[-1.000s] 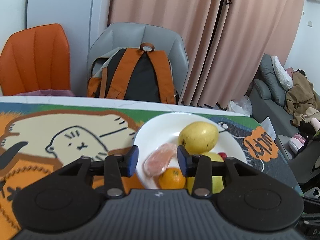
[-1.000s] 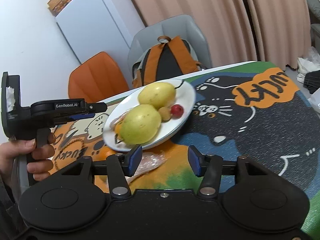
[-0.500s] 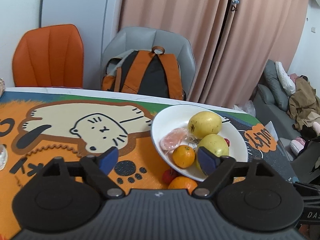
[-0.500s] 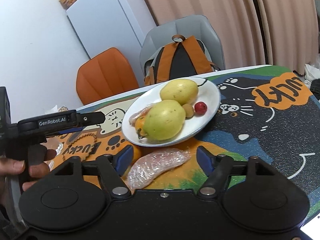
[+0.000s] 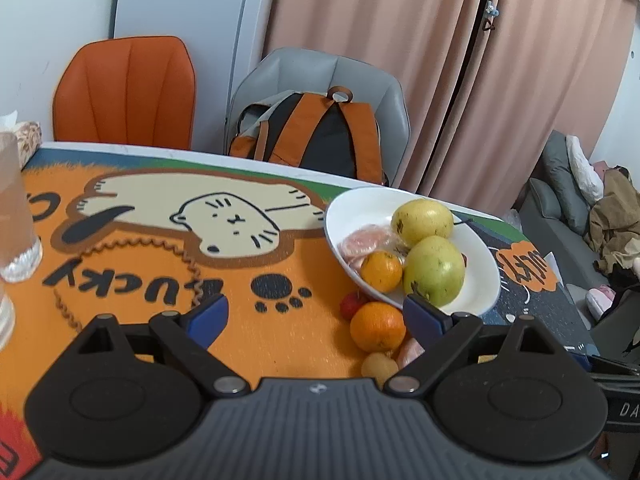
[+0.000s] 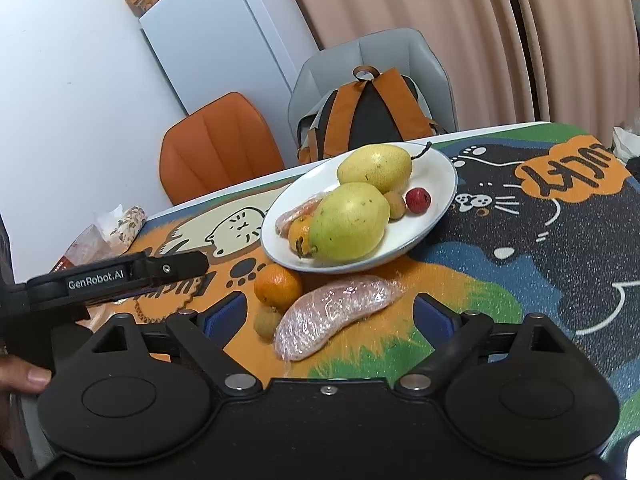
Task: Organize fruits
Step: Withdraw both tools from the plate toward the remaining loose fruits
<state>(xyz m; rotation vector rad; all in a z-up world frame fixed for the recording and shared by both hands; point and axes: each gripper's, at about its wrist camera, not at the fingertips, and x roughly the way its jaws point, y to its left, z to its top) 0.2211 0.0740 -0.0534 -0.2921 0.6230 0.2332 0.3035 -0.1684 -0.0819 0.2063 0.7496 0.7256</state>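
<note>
We are holding both the left gripper [image 5: 314, 316] and right gripper [image 6: 330, 316] wide apart, gripping nothing; the wrapped fruit [image 6: 334, 314] is lying beside the plate [image 6: 430, 222], toward the table's near edge.

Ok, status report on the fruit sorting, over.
Left gripper open, empty. Right gripper open, empty, over the wrapped fruit. Plate holds two pears; orange and small brown fruit on the mat. Nothing blocking.
</note>
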